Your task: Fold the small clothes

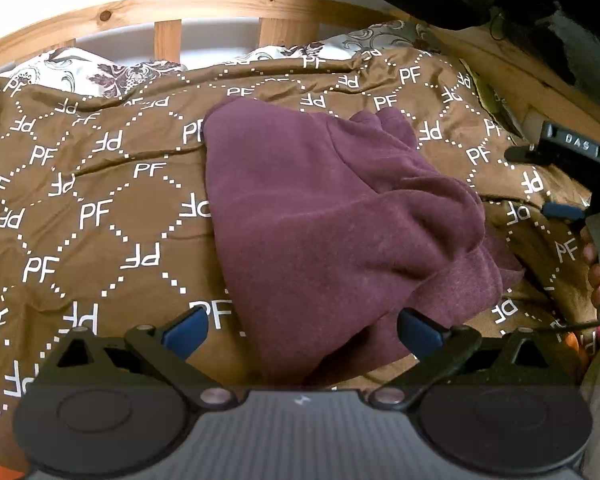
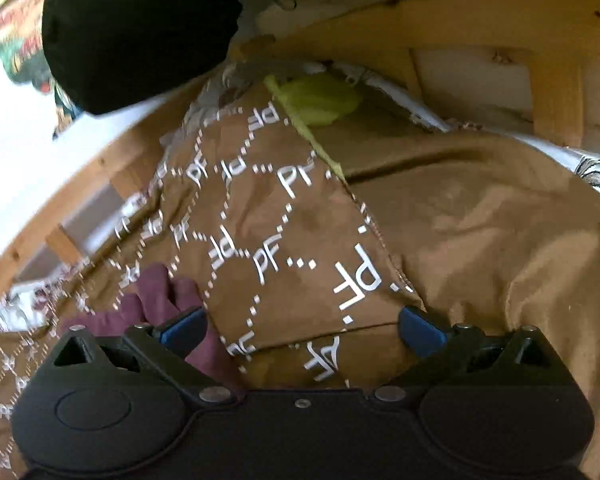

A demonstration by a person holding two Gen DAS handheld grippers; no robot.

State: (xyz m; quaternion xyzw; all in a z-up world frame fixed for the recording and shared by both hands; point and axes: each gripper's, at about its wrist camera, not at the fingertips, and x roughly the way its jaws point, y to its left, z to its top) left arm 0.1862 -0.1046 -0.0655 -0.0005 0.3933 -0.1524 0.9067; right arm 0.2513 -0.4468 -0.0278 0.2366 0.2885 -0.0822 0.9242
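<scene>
A maroon fleece garment [image 1: 320, 220] lies crumpled on the brown "PF" bedspread [image 1: 100, 208]. Its right side is bunched in folds. My left gripper [image 1: 302, 330] is open, its blue fingertips spread on either side of the garment's near edge, holding nothing. My right gripper [image 2: 302, 330] is open and empty above the bedspread [image 2: 284, 240]. In the right wrist view a bit of the maroon garment [image 2: 160, 300] shows at the lower left, beside the left fingertip. The right gripper also shows in the left wrist view at the right edge [image 1: 556, 184], held by a hand.
A wooden slatted bed frame [image 1: 168, 36] runs along the back and right [image 2: 556, 108]. A floral pillow [image 1: 112, 70] lies by the headboard. A dark garment [image 2: 140, 28] hangs above. A yellow-green item [image 2: 320, 100] sits near the frame corner.
</scene>
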